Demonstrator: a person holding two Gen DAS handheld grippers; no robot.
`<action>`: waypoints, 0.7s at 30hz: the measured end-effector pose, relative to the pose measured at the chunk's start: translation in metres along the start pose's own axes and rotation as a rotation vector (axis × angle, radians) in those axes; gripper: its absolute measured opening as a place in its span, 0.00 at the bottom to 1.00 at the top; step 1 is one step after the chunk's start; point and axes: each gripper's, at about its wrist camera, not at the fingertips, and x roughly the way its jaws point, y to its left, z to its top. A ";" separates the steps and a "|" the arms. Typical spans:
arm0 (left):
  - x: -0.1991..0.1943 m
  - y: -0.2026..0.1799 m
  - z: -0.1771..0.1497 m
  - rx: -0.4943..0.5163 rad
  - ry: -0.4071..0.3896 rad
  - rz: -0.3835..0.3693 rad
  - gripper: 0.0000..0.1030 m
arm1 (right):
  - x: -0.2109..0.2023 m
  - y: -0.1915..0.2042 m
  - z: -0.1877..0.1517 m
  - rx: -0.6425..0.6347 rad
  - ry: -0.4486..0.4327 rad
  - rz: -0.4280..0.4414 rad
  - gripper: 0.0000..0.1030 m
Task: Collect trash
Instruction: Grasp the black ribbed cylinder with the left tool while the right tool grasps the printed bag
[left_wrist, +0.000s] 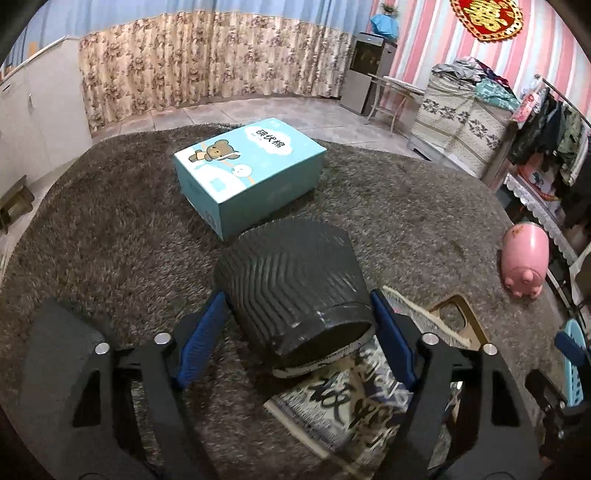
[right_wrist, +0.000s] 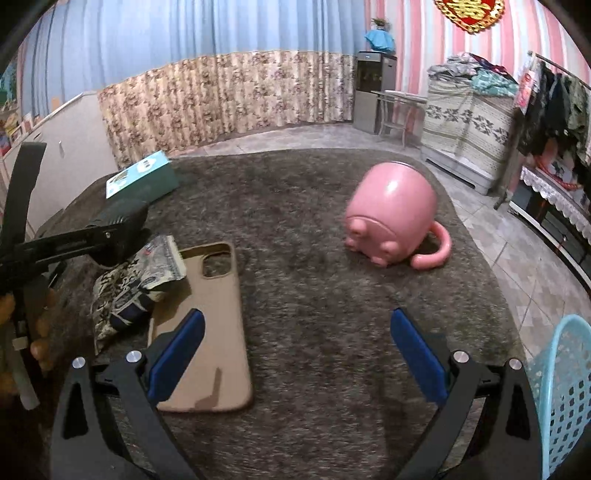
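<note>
Here the left gripper (left_wrist: 299, 332) straddles a dark ribbed paper cup (left_wrist: 295, 280) lying on a printed wrapper (left_wrist: 354, 402) on the near rug, pads not clearly pressing, right gripper (right_wrist: 297, 354) wide and empty, so closing could crush or roll the cup away.

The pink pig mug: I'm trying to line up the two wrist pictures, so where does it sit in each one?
Left wrist view: the pink pig mug lies on its side at the far right edge, on the rug.
Right wrist view: the mug lies right of centre, ahead of the right gripper.
Shared landmark: the tan phone case, lying beside the printed wrapper.
</note>
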 end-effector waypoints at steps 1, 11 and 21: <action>-0.004 0.002 -0.002 0.006 -0.009 0.003 0.72 | 0.000 0.003 0.001 -0.007 0.000 0.004 0.95; -0.079 0.057 -0.031 -0.004 -0.121 0.036 0.71 | 0.012 0.053 0.015 -0.070 -0.001 0.106 0.95; -0.109 0.091 -0.061 -0.040 -0.131 0.059 0.71 | 0.061 0.098 0.018 -0.116 0.108 0.158 0.47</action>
